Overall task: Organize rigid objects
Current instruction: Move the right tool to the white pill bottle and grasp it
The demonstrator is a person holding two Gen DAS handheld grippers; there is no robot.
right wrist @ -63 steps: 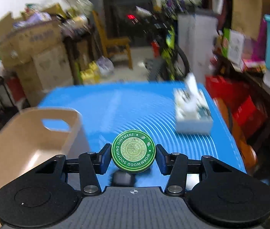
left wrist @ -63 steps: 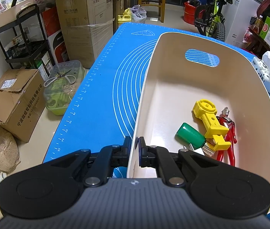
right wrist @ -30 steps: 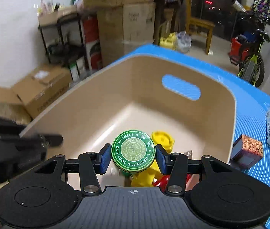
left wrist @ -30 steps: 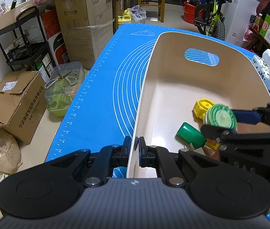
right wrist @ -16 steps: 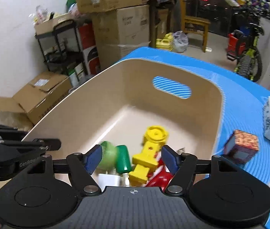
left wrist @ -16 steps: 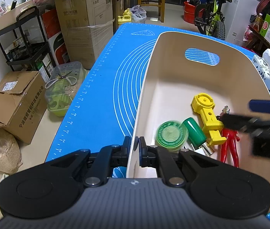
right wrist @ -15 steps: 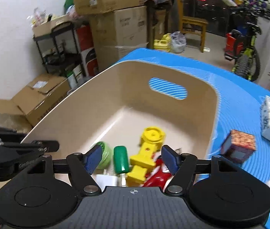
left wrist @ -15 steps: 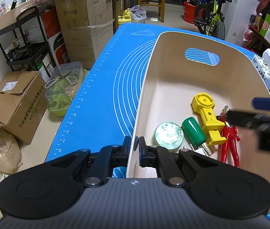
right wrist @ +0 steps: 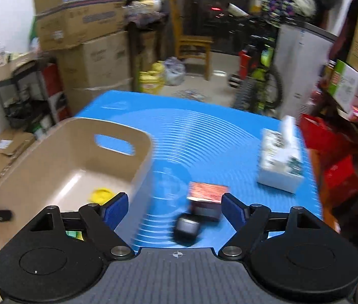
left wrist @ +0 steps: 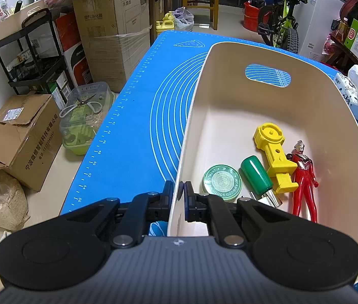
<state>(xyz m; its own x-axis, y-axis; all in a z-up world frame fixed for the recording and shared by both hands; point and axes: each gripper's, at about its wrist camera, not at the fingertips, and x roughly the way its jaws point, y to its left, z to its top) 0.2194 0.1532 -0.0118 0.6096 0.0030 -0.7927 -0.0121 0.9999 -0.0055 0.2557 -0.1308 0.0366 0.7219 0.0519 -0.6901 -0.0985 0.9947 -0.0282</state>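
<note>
While in bin (left wrist: pixel 315 93): four objects

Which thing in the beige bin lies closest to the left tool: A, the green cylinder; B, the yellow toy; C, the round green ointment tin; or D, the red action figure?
C: in the left wrist view the round green ointment tin lies on the bin floor right beside the left tool, which is clamped on the bin's wall; the other three lie further right.
</note>
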